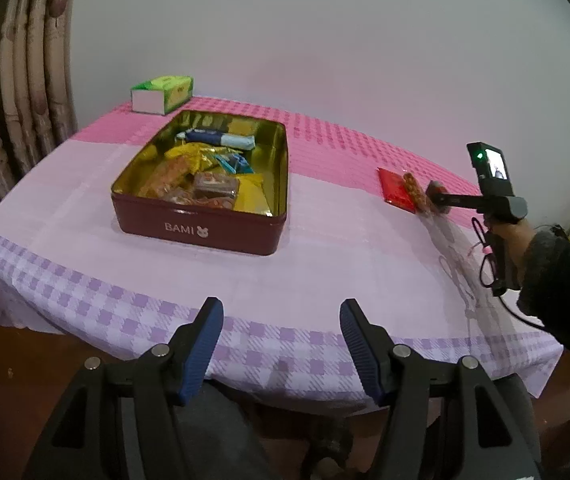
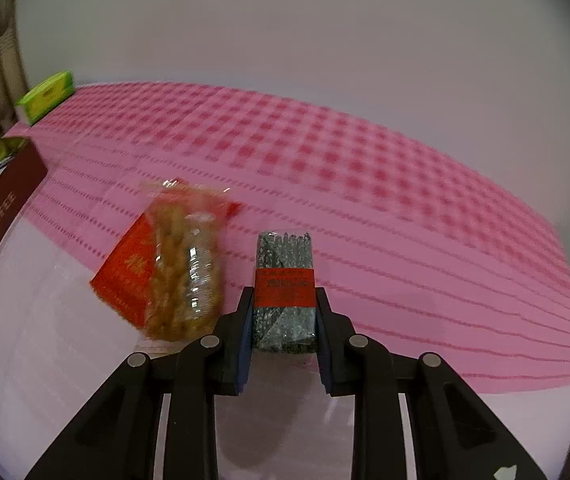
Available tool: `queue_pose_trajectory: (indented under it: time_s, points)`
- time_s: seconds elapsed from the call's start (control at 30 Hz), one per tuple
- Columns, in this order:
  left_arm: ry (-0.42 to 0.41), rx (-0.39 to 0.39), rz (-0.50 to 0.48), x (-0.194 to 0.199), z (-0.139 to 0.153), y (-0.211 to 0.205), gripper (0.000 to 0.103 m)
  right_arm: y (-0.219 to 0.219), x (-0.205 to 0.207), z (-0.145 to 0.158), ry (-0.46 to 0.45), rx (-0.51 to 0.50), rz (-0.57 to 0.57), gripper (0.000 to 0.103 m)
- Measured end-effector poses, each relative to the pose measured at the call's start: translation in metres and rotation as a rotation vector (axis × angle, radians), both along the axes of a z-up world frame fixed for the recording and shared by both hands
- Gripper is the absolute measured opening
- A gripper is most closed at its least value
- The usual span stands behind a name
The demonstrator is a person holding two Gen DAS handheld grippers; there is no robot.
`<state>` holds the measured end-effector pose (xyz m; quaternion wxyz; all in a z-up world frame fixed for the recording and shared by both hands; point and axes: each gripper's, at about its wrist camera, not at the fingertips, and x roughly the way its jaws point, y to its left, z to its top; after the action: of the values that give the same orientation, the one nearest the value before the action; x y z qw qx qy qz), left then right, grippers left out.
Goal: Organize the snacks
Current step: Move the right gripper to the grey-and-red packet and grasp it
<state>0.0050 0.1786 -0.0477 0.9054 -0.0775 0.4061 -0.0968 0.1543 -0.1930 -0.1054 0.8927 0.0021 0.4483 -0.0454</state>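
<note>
Pickup step: I am clamping right tongs (image 2: 283, 316) on the dark snack bar (image 2: 285, 292); left tongs (image 1: 281, 344) idling open. Next: carrying it left to the tin (image 1: 201, 224).

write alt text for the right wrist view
The right gripper has its fingers closed on a dark speckled snack bar with a red band on a pink checked tablecloth. A clear packet of golden snacks overlaps a red packet to its left.

Left tool (image 1: 281, 344) jaws apart, empty; right tool (image 2: 285, 320) jaws clamped, angled down, sleeved arm extended.
</note>
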Motion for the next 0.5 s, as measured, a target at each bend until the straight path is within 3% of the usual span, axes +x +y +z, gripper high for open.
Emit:
queue_pose_trajectory:
  time_s: [0.2, 0.5]
  points:
    - [-0.043, 0.028, 0.047, -0.010, 0.010, 0.005, 0.062, 0.010, -0.012, 0.044, -0.051, -0.023, -0.026, 0.024]
    - [-0.098, 0.012, 0.162, -0.021, 0.029, 0.028, 0.062, 0.065, -0.027, 0.111, -0.116, -0.074, 0.011, 0.024]
